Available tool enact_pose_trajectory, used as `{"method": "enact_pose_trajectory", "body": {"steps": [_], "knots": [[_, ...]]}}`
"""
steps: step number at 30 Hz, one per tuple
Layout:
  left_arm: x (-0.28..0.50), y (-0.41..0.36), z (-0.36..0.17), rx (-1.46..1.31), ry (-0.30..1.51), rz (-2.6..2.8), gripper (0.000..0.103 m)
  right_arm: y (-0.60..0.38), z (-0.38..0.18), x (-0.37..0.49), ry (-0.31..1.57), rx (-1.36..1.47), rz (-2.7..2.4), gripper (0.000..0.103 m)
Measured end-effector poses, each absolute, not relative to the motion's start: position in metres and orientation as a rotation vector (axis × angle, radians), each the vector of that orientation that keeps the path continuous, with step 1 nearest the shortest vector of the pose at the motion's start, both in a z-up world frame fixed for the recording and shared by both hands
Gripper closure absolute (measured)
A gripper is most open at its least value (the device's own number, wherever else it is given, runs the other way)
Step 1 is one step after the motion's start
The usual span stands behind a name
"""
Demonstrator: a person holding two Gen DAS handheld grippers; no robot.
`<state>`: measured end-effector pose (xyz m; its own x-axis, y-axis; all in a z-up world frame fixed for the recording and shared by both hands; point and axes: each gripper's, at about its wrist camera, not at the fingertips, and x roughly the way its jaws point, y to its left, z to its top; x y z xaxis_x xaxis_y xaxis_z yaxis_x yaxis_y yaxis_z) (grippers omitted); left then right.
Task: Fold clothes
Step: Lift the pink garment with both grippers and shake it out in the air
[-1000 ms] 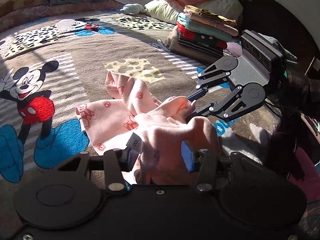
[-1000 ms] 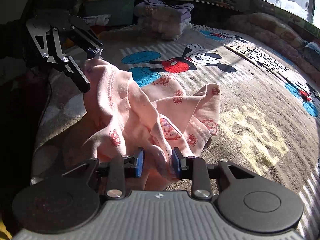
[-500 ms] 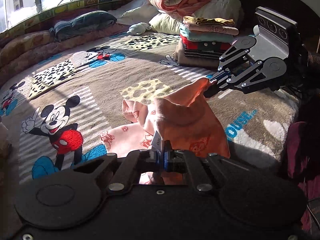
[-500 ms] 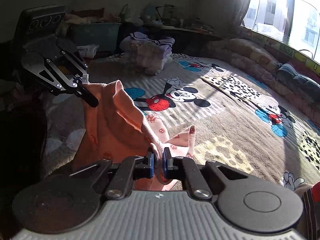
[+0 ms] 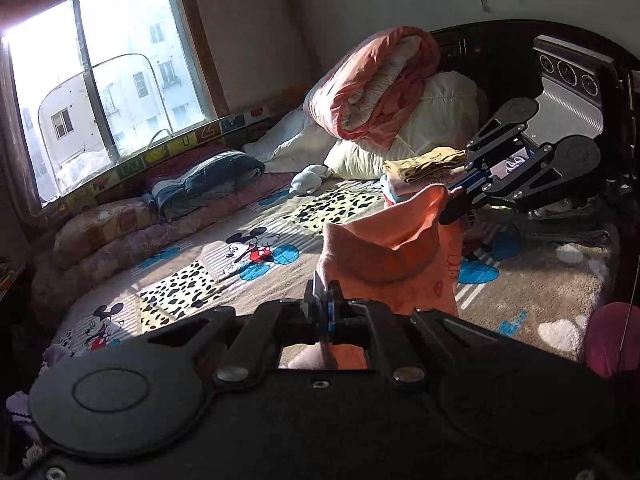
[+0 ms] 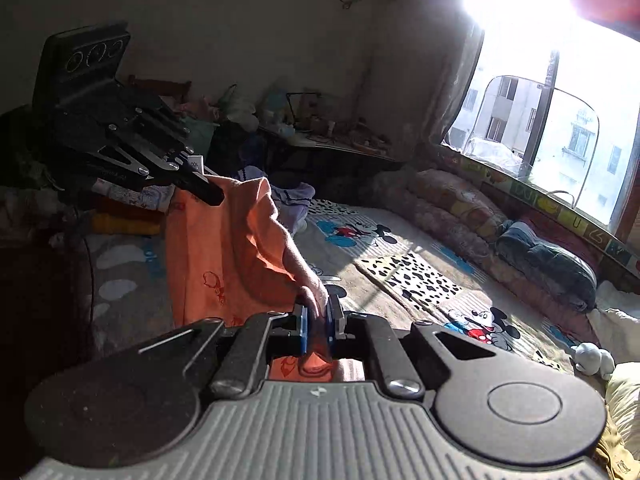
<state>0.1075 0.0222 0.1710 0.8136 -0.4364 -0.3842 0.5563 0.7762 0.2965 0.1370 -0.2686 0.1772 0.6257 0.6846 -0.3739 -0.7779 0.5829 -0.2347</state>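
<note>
The step in hand looks like the lift and spread: the pink garment (image 5: pixel 394 264) hangs in the air at the centre of both views, strung between 2 grippers above the cartoon-print blanket (image 5: pixel 224 276).

In the left wrist view, the left gripper (image 5: pixel 326 312) at lower centre has its fingers pressed together on one top corner of the cloth, close by a white tag. The right gripper (image 5: pixel 460 194), at the right of that frame, pinches the opposite corner.

The right wrist view agrees: the right gripper (image 6: pixel 317 320) has its blue pads (image 6: pixel 303 330) clamped on a bunched edge, while the left gripper (image 6: pixel 200 188) at upper left grips the far corner.

The top edge sags between the 2 grips, so the next move likely calls for drawing them apart until it is taut, then lowering the garment flat onto the blanket. A stack of folded clothes (image 5: pixel 424 166) sits at right of centre.
</note>
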Motion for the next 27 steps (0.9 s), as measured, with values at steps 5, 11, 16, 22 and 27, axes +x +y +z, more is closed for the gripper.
{"method": "enact_pose_trajectory", "body": {"steps": [5, 11, 16, 22, 27], "knots": [[0.106, 0.030, 0.197, 0.432, 0.255, -0.543, 0.101, -0.268, 0.201, 0.141, 0.230, -0.403, 0.869, 0.092], [0.118, 0.039, 0.202, 0.454, 0.249, -0.536, 0.101, -0.260, 0.206, 0.156, 0.235, -0.404, 0.885, 0.093], [0.153, 0.041, 0.196, 0.473, 0.275, -0.519, 0.101, -0.249, 0.198, 0.190, 0.261, -0.385, 0.872, 0.093], [0.218, 0.040, 0.184, 0.527, 0.290, -0.443, 0.101, -0.237, 0.191, 0.247, 0.273, -0.385, 0.804, 0.093], [0.280, 0.028, 0.182, 0.578, 0.251, -0.360, 0.101, -0.234, 0.189, 0.306, 0.242, -0.391, 0.691, 0.093]]}}
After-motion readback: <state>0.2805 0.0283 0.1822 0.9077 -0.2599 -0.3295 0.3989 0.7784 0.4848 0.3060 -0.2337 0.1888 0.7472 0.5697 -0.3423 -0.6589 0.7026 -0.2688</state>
